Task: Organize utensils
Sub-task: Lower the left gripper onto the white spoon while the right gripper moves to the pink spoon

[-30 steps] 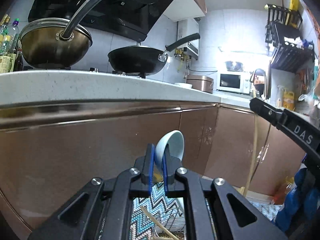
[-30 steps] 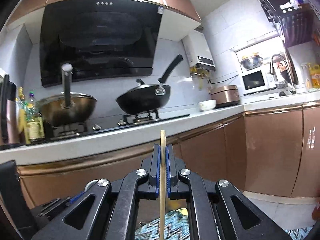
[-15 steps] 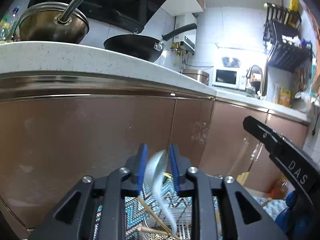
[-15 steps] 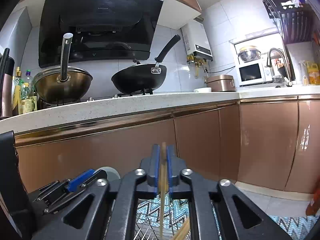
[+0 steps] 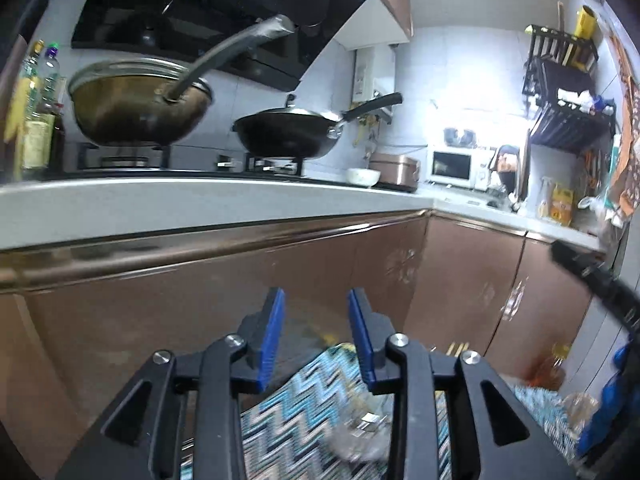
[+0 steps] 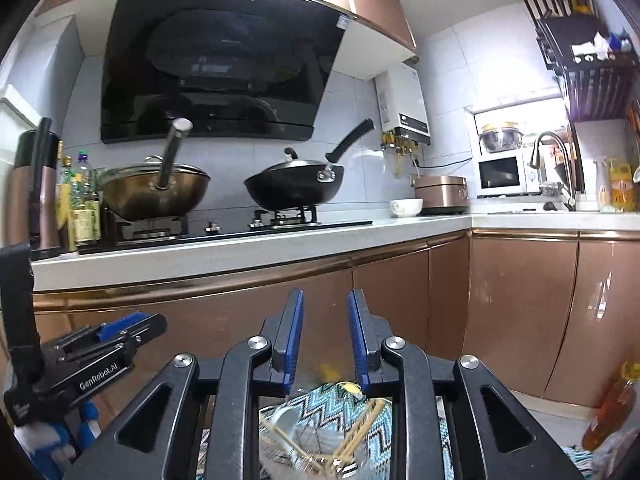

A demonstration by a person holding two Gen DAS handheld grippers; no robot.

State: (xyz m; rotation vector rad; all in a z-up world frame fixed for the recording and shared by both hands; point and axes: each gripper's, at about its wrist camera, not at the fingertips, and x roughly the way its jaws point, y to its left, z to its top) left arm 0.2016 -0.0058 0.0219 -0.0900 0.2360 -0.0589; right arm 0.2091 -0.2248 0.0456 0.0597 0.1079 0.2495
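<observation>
Jaws opening on both sides as I speak: my left gripper (image 5: 316,336) has its blue pads parted with nothing between them, and my right gripper (image 6: 325,334) is the same, a narrower gap, also empty. Both point almost level at the brown cabinet doors (image 6: 520,300) under the counter (image 6: 240,252). Utensils sit low in the right view, below the pads: a pale spoon (image 6: 282,420) and wooden chopsticks (image 6: 360,428) standing in a wire holder (image 6: 320,464) on the zigzag cloth (image 5: 304,392). In the left view that spot is blurred, so I cannot make out the pieces there. I reckon this drop is done and the next pick is due. To do it well I'd tip a gripper down until I see the next piece clearly, widen the pads first, and keep the two grippers apart, since the left one (image 6: 104,344) is just beside my right
</observation>
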